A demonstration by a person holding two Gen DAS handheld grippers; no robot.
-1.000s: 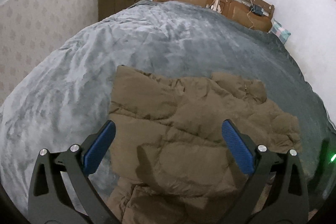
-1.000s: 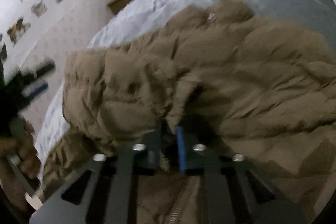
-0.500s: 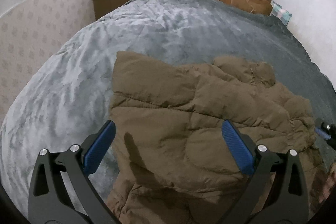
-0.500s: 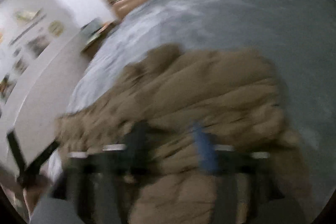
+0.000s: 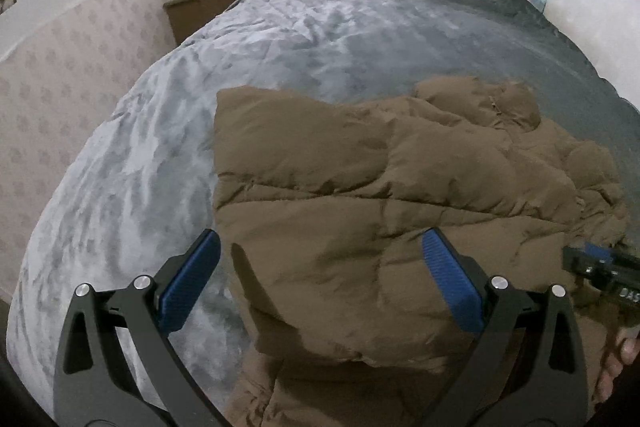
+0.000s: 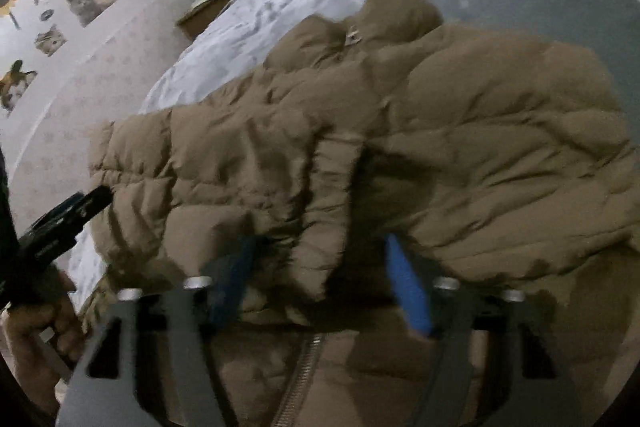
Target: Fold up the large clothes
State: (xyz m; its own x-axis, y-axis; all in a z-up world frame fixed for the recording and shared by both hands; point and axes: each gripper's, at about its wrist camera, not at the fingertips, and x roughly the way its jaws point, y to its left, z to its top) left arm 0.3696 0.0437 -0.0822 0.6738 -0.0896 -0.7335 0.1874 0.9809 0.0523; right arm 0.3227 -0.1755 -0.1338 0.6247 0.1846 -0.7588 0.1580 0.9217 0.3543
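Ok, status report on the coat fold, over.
Left gripper open, empty, over the brown puffer coat. Right gripper closing, a coat fold between its fingers. Coat lies half folded on the grey blanket. Nothing in the way.

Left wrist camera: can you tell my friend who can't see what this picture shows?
A puffy brown jacket lies partly folded on a bed with a grey blanket. The left gripper hangs above the jacket's near part with its blue pads wide apart, holding nothing. The right gripper pokes in from the right edge.
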